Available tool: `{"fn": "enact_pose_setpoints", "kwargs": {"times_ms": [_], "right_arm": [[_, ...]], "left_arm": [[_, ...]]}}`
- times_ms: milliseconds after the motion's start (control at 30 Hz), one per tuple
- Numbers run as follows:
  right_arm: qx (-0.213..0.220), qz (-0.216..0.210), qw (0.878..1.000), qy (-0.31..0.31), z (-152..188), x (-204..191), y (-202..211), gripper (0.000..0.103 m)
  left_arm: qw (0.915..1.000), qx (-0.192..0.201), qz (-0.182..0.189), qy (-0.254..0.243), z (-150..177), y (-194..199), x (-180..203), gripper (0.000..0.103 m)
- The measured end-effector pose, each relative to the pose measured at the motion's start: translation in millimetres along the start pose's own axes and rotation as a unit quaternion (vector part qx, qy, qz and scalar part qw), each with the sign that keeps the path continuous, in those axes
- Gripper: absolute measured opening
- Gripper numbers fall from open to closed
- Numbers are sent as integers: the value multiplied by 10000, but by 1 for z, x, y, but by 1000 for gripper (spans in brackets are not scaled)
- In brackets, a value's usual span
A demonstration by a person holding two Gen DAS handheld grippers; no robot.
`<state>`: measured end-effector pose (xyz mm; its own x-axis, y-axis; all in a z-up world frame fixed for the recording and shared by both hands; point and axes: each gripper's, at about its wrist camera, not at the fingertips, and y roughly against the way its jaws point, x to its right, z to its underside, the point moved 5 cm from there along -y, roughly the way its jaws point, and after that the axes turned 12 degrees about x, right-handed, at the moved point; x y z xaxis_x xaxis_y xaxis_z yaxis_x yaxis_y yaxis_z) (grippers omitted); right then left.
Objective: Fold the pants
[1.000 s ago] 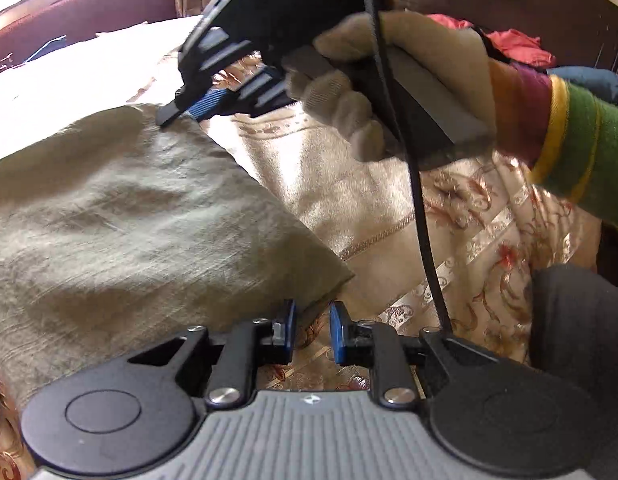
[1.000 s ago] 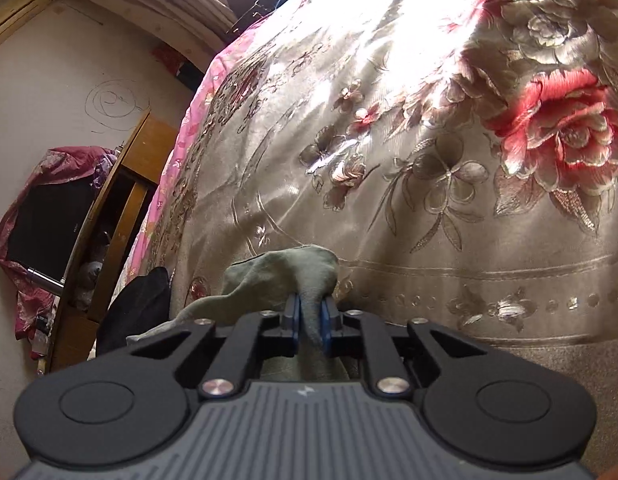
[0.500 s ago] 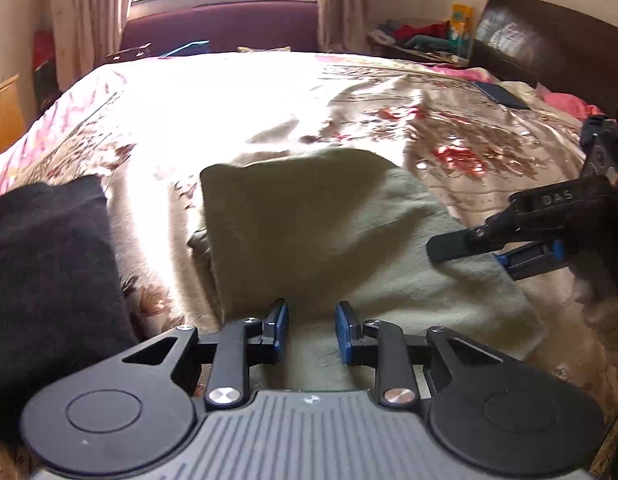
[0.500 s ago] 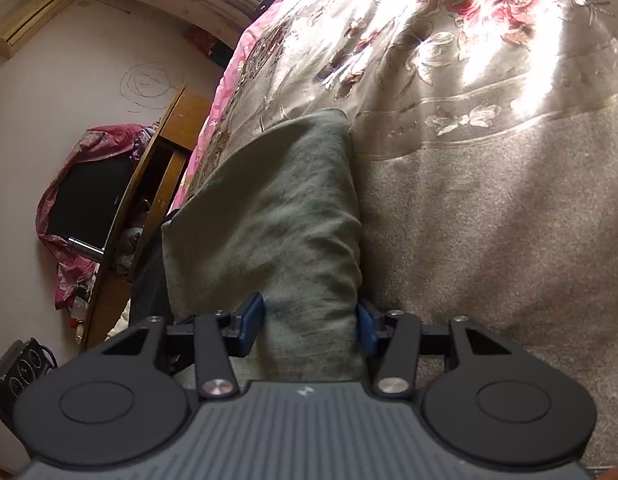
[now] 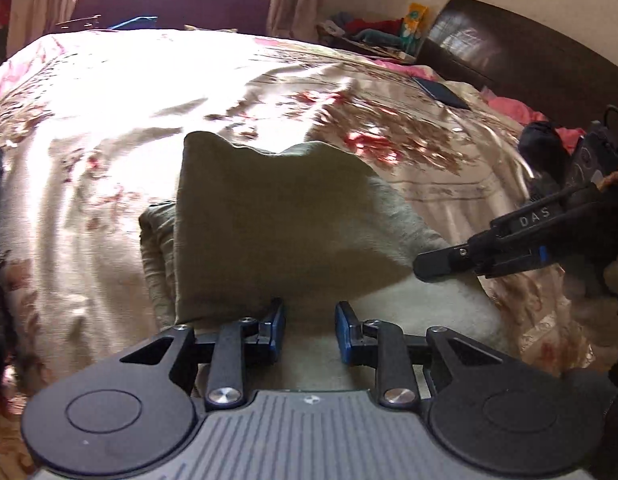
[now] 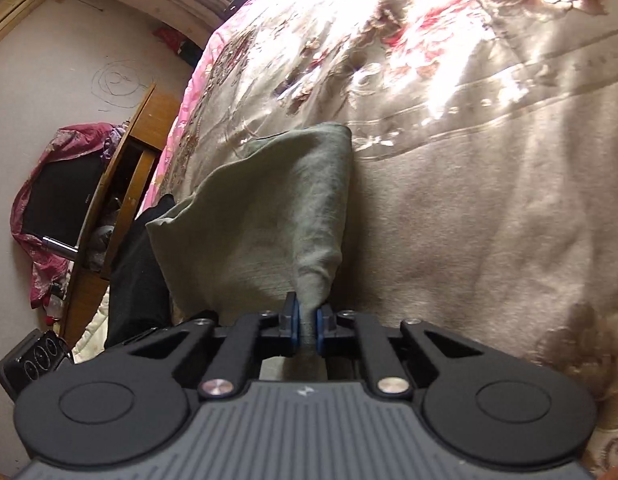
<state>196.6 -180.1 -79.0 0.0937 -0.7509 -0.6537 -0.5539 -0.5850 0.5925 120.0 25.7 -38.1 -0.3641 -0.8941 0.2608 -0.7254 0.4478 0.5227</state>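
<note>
While the pants [image 5: 277,224] lie folded on the bedspread [image 5: 109,128], their near right corner is pinched between the closed fingers of the right gripper [image 6: 305,326], and the olive cloth rises from that grip as a lifted flap. Seen from the left wrist, the long axis of the folded bundle runs away from the camera toward the window end of the bed, with a second layer showing along its left edge. The left gripper [image 5: 309,328] has its jaws parted and holds nothing, with its fingers at the near edge of the cloth. A dark garment [image 6: 137,272] lies just left of the pants.
</note>
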Motion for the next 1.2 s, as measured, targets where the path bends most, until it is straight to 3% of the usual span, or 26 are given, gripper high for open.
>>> {"fn": "enact_pose_setpoints", "kwargs": {"times_ms": [133,233,367,433,500,667,800,967,1100,1200], "right_arm": [[-4,309,9995,99,-2,7,23,8],[159,745,9944,728,-9,-6,35,15],[566,1253,9689,2055,-21,-41,38,18],[672,1312,9585,2439,-28,-59,29,21],[754,1458,9501,2653,-35,-70,19,34],[635,910,9468,3021,-33,-104,-19,35],[191,420,9428,3302,-11,-128,-80,35],[109,453,9425,3310,-3,-123,-142,33],[191,311,9543,2966,-15,-123,-135,33],[529,93,9590,2781,-26,-126,-93,33]], "left_arm": [[9996,8,255,-100,0,-2,16,39],[9997,185,132,-26,-10,8,8,39],[9990,389,-187,116,-21,10,-6,39],[9984,425,-215,312,-19,6,-10,39],[9975,408,-280,503,-14,4,-13,39],[9963,358,-336,705,2,8,-9,39],[9958,352,-463,702,2,13,-9,39],[9973,191,-615,359,2,12,-4,40],[9971,237,-614,389,-1,17,-2,40],[9968,342,-617,380,-4,23,0,40]]}}
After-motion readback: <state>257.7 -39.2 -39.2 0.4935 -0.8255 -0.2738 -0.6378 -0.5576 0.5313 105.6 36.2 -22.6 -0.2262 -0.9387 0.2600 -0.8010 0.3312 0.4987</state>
